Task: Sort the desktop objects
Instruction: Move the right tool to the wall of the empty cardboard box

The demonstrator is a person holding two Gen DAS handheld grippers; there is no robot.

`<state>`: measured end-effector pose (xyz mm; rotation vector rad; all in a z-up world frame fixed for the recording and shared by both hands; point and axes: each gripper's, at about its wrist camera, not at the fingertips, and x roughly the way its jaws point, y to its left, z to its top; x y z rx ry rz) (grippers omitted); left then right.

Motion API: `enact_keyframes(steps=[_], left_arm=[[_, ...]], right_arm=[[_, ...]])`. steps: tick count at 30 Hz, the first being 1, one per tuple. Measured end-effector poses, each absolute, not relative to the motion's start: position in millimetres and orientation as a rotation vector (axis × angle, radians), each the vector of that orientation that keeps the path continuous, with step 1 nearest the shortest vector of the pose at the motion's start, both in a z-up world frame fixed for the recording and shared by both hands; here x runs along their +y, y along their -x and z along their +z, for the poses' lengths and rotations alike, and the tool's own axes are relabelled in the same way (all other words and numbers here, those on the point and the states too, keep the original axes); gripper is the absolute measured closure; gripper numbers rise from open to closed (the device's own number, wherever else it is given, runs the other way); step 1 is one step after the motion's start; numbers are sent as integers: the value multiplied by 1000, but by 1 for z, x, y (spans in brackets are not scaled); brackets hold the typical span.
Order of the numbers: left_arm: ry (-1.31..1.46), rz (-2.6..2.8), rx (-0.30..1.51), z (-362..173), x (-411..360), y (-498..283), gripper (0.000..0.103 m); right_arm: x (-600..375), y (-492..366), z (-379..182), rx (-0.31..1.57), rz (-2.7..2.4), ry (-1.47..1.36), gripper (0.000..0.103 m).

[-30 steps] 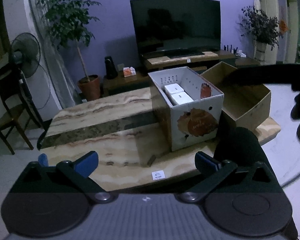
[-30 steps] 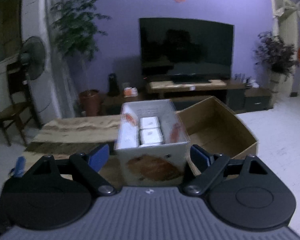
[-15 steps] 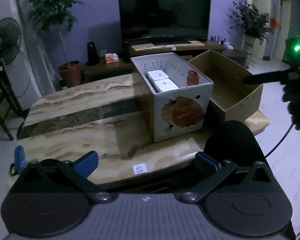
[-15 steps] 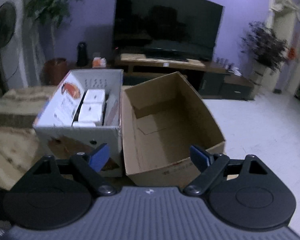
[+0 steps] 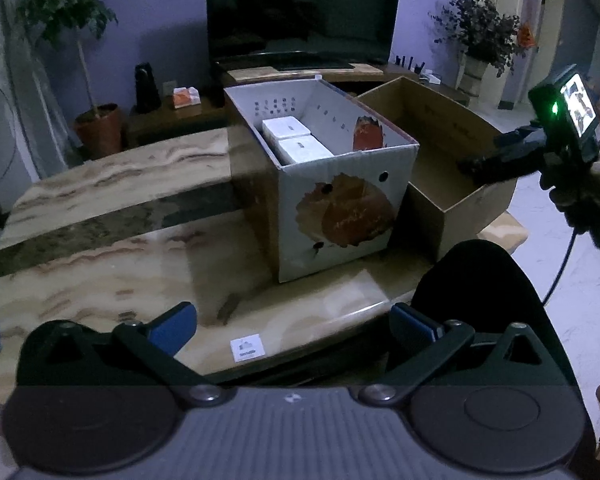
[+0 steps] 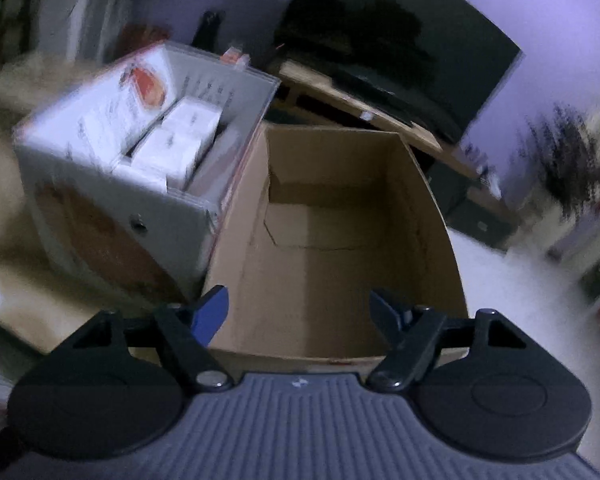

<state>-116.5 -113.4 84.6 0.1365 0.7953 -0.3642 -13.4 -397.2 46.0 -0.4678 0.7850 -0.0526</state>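
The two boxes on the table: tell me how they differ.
The white printed box holds small white packages; the brown cardboard box looks empty. The white printed box carries an orange-brown picture and round holes on its front; the brown cardboard box is plain. Both stand open-topped, side by side on the table.

Surface (image 5: 100, 208): pale tan with wavy brown grain and one dark mottled band. White box (image 5: 340, 216): white walls, orange-brown leaf-like print, small dark holes; inside it, two plain white packets (image 5: 296, 140). Cardboard box (image 6: 340, 208): plain brown. Left tongs (image 5: 292, 326) and right tongs (image 6: 300, 308): black arms, blue pads. Wall (image 5: 172, 20): violet. Sticker (image 5: 247, 349) at the near edge: white.
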Motion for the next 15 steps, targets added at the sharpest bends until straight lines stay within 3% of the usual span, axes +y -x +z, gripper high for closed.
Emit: enact_keyframes(steps=[2,4,13,15], left_arm=[[-140,-372,801,78,-115,109,1],[-136,-379,818,70,-116,102,1],[-82,-390,897,41,-112,76,1],[-71,-389,904,37,-110,72,1]], right_arm=[[-399,8,37,832,9,540,41],[-399,3,28,868,80,600,44],[-388,-27,15,990,265,754,43],[-394,-31,29,1002,314,688,37]])
